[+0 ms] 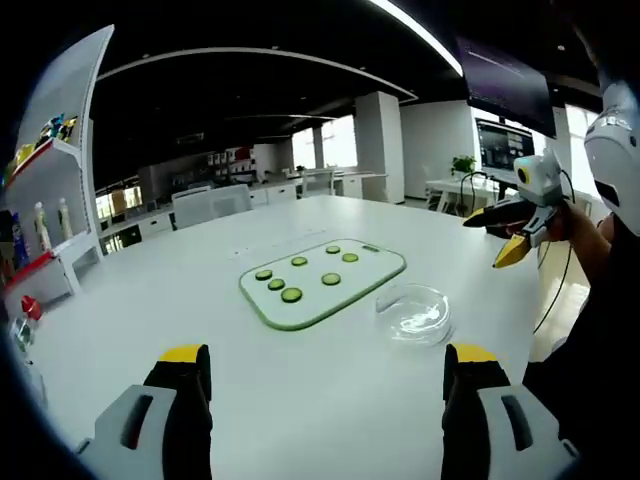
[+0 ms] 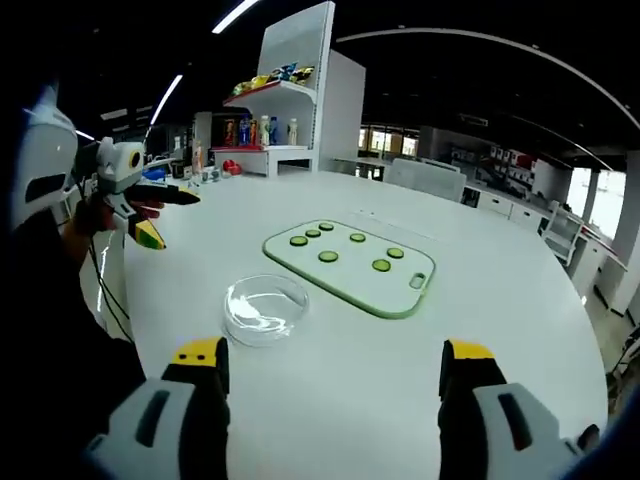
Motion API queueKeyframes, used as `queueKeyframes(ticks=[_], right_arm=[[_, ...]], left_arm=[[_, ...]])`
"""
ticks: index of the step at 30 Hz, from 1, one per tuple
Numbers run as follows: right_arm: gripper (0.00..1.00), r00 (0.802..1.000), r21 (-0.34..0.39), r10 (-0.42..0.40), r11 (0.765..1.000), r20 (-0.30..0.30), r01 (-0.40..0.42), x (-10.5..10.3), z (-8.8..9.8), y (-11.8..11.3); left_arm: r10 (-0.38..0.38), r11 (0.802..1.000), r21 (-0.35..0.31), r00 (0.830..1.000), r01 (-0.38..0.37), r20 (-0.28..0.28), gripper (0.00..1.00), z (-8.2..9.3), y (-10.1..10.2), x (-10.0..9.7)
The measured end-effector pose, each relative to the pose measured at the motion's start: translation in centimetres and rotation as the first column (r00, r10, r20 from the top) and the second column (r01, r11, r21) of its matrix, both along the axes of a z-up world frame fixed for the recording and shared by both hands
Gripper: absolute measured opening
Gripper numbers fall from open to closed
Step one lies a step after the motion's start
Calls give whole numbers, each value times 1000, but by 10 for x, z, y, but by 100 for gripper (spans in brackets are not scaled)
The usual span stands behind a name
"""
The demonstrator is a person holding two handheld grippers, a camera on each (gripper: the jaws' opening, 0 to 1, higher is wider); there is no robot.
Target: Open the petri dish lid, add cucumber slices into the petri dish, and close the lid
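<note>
Lidded petri dish (image 1: pixel 414 313) beside cutting board (image 1: pixel 322 283)

A white table (image 1: pixel 330 400) spreads ahead of both tools. Ahead of the tools on it lies a green-rimmed cutting board (image 2: pixel 385 285). Beyond the table's far edge stands a white shelf (image 2: pixel 300 110) with bottles (image 2: pixel 262 131) and snack packs (image 2: pixel 275 74). Farther back sit chairs (image 1: pixel 212 203) and desks, a wall screen (image 1: pixel 497 143), and a potted plant (image 1: pixel 462 163).
</note>
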State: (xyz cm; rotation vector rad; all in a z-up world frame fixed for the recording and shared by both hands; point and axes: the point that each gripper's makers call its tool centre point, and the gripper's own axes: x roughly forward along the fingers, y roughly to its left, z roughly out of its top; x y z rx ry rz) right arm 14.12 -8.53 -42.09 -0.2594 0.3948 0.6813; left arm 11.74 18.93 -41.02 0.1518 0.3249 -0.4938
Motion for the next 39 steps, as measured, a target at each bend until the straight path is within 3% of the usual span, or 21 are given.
queueKeyframes(ticks=[20,39], right_arm=[[83,1000,-7,1,1000,-4,-1,3,-1,2],[83,1000,9,6,1000,-1,-6,2,-1,3]], left_arm=[[6,1000,12,1000,-6,-9,95,-6,5,4],[11,1000,-20,1000,-11,4,95,1,4,4]])
